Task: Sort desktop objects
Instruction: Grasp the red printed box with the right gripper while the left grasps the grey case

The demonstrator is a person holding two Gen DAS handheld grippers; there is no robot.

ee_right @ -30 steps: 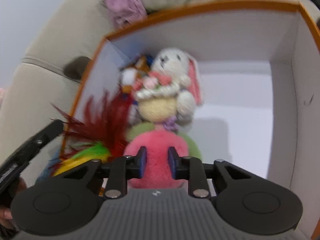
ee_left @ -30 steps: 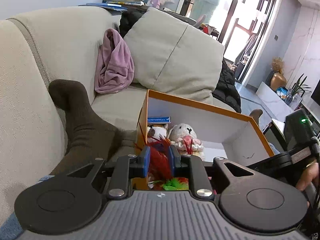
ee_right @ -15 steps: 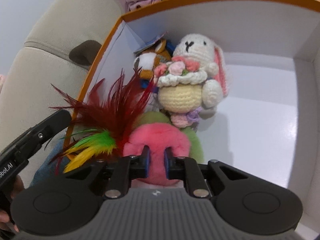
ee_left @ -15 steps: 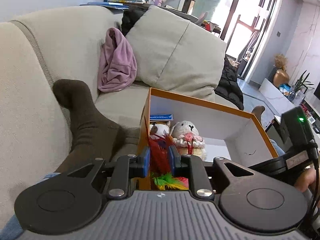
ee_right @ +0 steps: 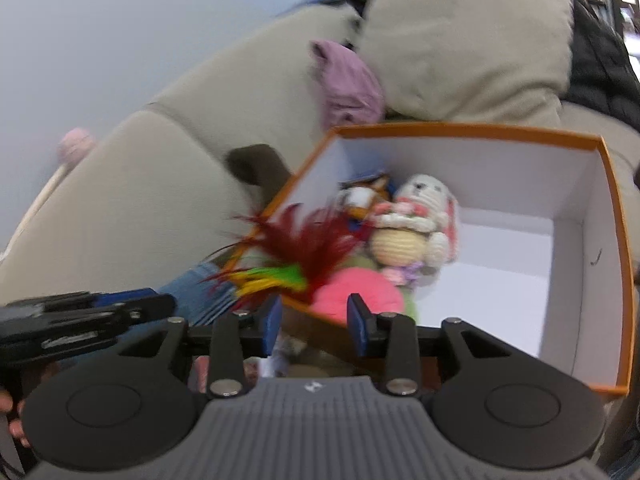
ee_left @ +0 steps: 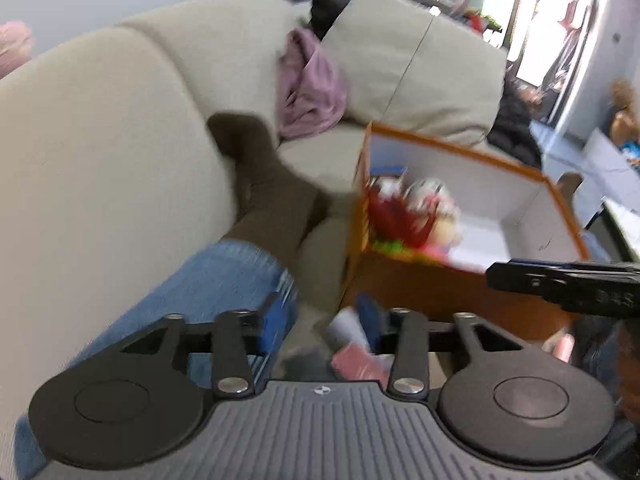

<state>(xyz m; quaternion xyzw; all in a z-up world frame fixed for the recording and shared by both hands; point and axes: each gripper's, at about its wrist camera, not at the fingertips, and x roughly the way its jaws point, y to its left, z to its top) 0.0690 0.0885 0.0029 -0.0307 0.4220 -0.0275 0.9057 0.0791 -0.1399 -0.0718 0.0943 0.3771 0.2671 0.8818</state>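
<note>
An orange box with a white inside stands on the sofa; it also shows in the left wrist view. In it lie a red, green and yellow feather toy, a pink plush ball, a crocheted white rabbit and a small figure. My left gripper is open and empty, low in front of the box. My right gripper is open and empty at the box's near rim, just short of the pink ball. Both views are blurred.
A beige sofa with a cushion surrounds the box. A leg in jeans and a brown sock lies left of the box. A pink cloth sits behind. Small loose items lie below the left gripper.
My left gripper let go of the feather toy, opened and pulled back and down. My right gripper let go of the pink ball, opened and drew back to the rim.
</note>
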